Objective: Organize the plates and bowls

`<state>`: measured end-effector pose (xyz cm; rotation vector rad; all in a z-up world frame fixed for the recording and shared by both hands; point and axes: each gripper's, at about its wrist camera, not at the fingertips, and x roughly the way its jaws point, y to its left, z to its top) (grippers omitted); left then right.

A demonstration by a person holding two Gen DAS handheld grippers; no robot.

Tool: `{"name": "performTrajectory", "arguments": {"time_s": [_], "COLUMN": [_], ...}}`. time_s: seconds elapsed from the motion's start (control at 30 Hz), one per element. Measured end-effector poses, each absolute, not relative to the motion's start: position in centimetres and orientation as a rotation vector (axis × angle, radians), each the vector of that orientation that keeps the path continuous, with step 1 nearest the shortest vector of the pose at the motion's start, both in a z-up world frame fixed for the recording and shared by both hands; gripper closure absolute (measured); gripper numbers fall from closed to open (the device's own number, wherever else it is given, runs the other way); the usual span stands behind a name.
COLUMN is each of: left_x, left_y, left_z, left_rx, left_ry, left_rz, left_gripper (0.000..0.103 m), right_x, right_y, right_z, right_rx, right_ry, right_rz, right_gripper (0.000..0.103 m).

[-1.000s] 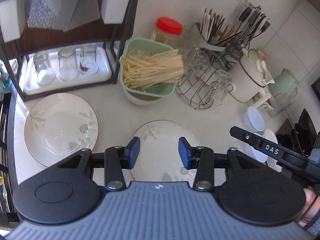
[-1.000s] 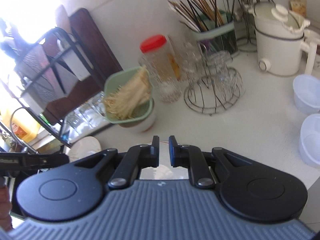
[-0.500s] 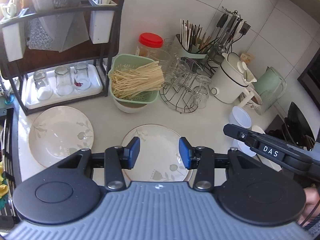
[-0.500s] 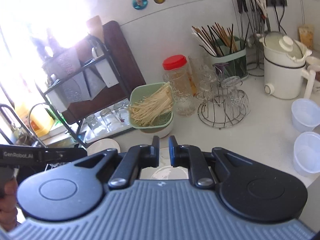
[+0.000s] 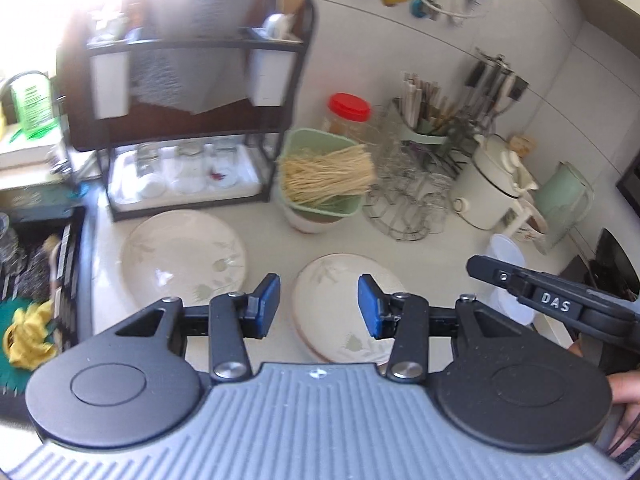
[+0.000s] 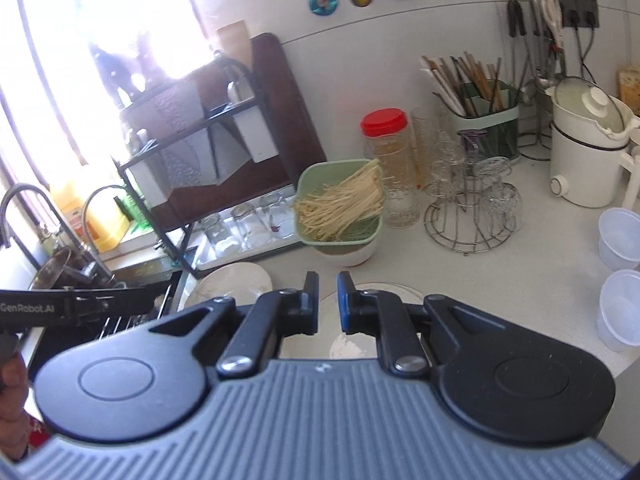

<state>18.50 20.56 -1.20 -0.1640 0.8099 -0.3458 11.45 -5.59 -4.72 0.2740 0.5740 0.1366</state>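
Note:
Two cream plates with a leaf print lie on the white counter. The larger one (image 5: pixel 182 256) is at the left by the rack; the smaller one (image 5: pixel 340 312) lies below my left gripper (image 5: pixel 318 306), which is open, empty and held above it. My right gripper (image 6: pixel 328 304) is nearly closed with a narrow gap and holds nothing. It hovers over the smaller plate (image 6: pixel 360 344), with the larger plate (image 6: pixel 232 284) to its left. Two translucent plastic bowls (image 6: pixel 620 236) stand at the right.
A black two-tier rack (image 5: pixel 188 132) with glasses stands at the back left. A green strainer of noodles (image 5: pixel 324 176) sits on a white bowl. A wire glass stand (image 5: pixel 412 208), a white pot (image 5: pixel 496 184), a chopstick holder (image 6: pixel 484 120) and the sink (image 6: pixel 60 276) surround the plates.
Both grippers have risen and pulled back from the counter, so more of the rack and wall shows. The jaws have kept their openings. The plates have not moved.

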Motion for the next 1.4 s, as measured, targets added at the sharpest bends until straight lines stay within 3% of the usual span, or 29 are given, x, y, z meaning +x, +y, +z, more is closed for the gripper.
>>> {"name": "performTrajectory", "arguments": {"time_s": [0.5,0.9,1.4], "left_x": [15.8,13.6,18.3], "left_y": [28.3,31.4,31.7], "left_z": [-2.3,-6.5,-6.8], "left_rx": [-0.304,-0.331,-0.343], "left_ry": [0.801,0.881,0.866], "left_rz": [-0.218,-0.154,-0.044], "left_gripper": [0.054,0.054,0.054], "right_x": [11.6,11.3,16.2], "right_y": [1.3,5.7,4.4], "right_z": [-4.5,-5.9,-8.6], "right_rx": [0.208,0.124,0.159], "right_ry": [0.613,0.679,0.792], "right_rz": [0.291,0.360,0.392], "right_gripper": [0.089,0.090,0.090]}}
